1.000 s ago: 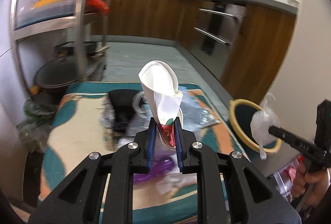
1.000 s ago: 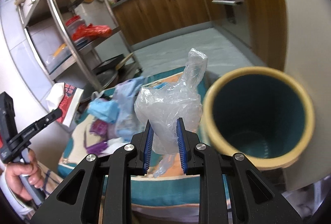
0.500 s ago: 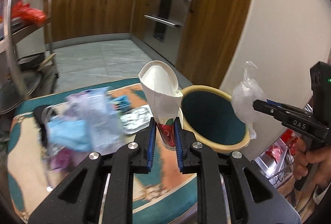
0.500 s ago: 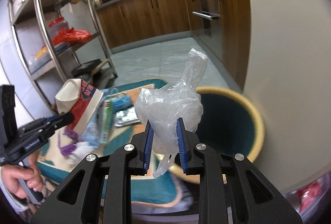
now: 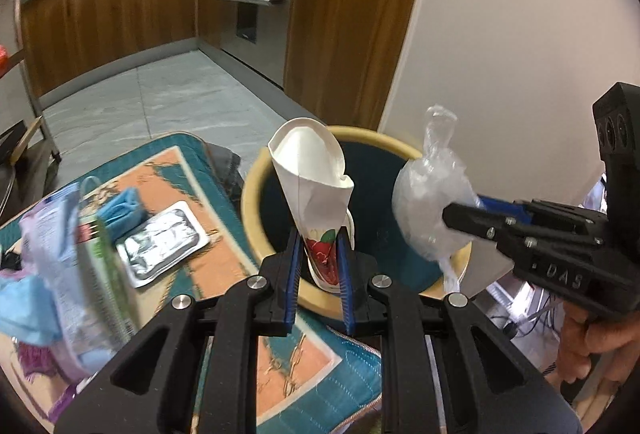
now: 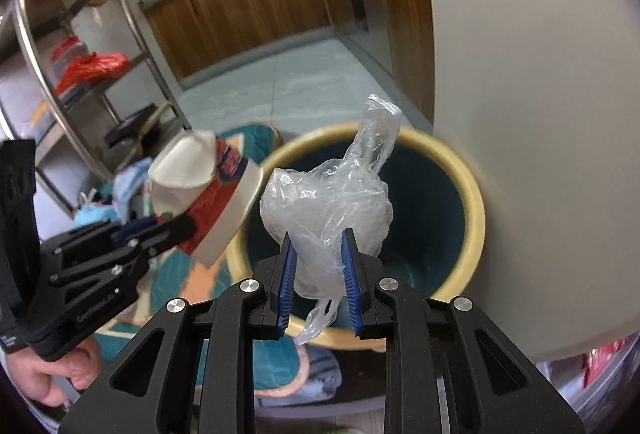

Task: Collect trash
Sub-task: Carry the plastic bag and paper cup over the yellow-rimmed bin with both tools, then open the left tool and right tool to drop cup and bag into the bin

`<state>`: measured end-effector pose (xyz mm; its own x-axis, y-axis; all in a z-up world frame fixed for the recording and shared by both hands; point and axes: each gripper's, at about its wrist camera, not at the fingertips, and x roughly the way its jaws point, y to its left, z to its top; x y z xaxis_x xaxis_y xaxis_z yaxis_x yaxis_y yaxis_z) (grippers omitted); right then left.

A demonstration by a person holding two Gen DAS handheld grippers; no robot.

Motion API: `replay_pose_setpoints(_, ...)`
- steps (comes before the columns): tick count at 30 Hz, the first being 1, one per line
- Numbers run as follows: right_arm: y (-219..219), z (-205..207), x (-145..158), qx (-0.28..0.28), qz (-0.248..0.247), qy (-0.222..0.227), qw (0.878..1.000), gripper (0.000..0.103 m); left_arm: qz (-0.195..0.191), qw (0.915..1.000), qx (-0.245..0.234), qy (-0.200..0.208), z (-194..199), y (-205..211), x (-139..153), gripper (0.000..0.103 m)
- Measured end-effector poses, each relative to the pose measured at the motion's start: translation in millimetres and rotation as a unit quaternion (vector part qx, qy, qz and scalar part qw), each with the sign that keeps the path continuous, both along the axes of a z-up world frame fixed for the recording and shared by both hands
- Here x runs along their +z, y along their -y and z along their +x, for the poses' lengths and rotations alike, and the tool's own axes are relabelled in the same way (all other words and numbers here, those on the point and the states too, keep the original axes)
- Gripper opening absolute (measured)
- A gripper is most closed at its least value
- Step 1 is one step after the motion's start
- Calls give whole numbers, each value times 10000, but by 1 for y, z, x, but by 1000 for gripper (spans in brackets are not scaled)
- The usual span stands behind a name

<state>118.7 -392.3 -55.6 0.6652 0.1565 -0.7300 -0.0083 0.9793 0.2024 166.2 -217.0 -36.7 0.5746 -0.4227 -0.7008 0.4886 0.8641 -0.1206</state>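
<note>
While both show the bin (image 5: 256,193), only left shows a foil tray (image 5: 162,244).

Wooden kitchen cabinets (image 5: 120,5), a metal shelf rack (image 6: 80,65) and grey floor tiles (image 5: 160,101).

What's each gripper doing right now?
Left gripper: closed on the crushed paper cup.
Right gripper: closed on the crumpled plastic bag.

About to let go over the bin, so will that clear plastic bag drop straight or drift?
The bag looks thin, crumpled and probably very light, so it may drift. A loose tail hangs between the right tongs and might cling. The bin mouth lies below.
</note>
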Motion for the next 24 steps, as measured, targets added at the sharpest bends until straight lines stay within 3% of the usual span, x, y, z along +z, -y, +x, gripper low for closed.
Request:
replay_pose_setpoints(14, 4, 9, -32, -68, 117, -563, 9983, 25, 470, 9975, -424, -316, 22, 37, -38, 17)
replay_pose_setpoints(17, 1, 13, -32, -116, 100, -583, 9982, 35, 361, 9978, -406, -373, 24, 32, -40, 17)
replay_pose_setpoints(24, -1, 13, -30, -185, 76, -515, 9985, 47, 180, 9989, -316, -280, 22, 18, -27, 17)
